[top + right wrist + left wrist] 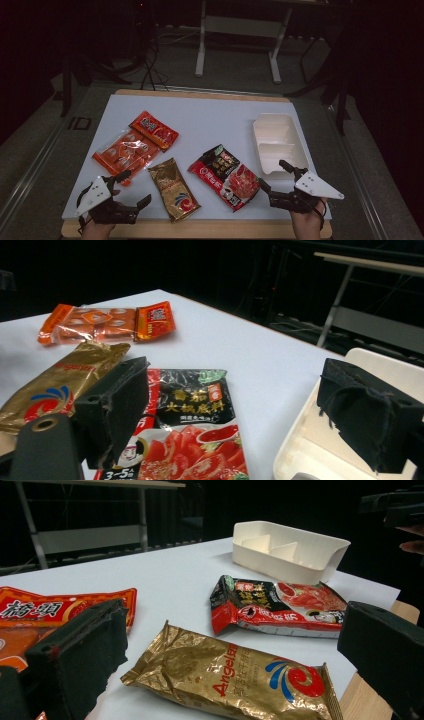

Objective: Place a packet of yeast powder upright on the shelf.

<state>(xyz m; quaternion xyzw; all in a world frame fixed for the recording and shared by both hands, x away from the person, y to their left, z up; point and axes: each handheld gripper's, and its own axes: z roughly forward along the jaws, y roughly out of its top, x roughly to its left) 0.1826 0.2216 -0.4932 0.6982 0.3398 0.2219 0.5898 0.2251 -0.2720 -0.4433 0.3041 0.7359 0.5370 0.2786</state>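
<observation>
While your left gripper hovers over the near left corner of the white table with its jaws wide apart and nothing between them, the gold packet lies flat just ahead of them, between the two pads, and the orange packets sit behind its left jaw. Your right gripper also stands spread and empty at the near right: the red-and-black packet lies just ahead of its left jaw, and the white divided tray lies under its right jaw.
</observation>
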